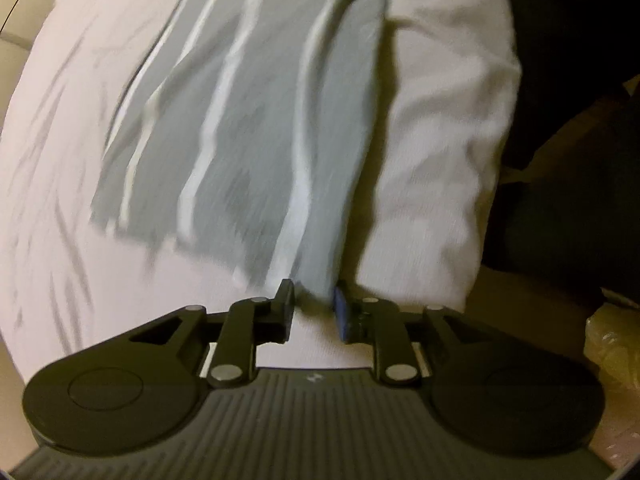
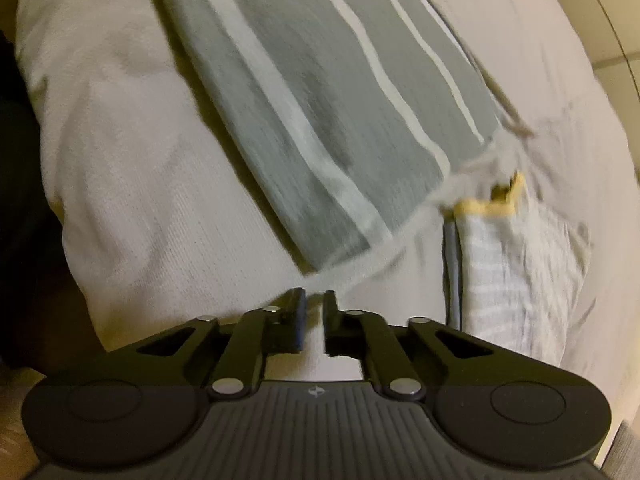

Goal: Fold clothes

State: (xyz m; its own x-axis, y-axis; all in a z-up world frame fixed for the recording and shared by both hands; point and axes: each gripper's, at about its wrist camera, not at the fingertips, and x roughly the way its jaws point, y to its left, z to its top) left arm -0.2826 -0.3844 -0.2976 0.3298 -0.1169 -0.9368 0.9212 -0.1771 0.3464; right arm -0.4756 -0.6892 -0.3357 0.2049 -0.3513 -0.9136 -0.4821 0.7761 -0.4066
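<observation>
The left tongs (image 1: pixel 314 304) are gripping the near edge of the striped cloth (image 1: pixel 256 120), which is lying on the bed (image 1: pixel 60 140). The right tongs (image 2: pixel 315 312) are nearly clenched, apparently on nothing, just short of the cloth's corner.

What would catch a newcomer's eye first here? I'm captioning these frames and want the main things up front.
The grey cloth with white stripes stands out first, lying across the middle of the white bedding in both views. In the left wrist view the left gripper has a corner of that cloth between its jaws. In the right wrist view a small pale cloth with a yellow edge lies right of the striped one.
</observation>
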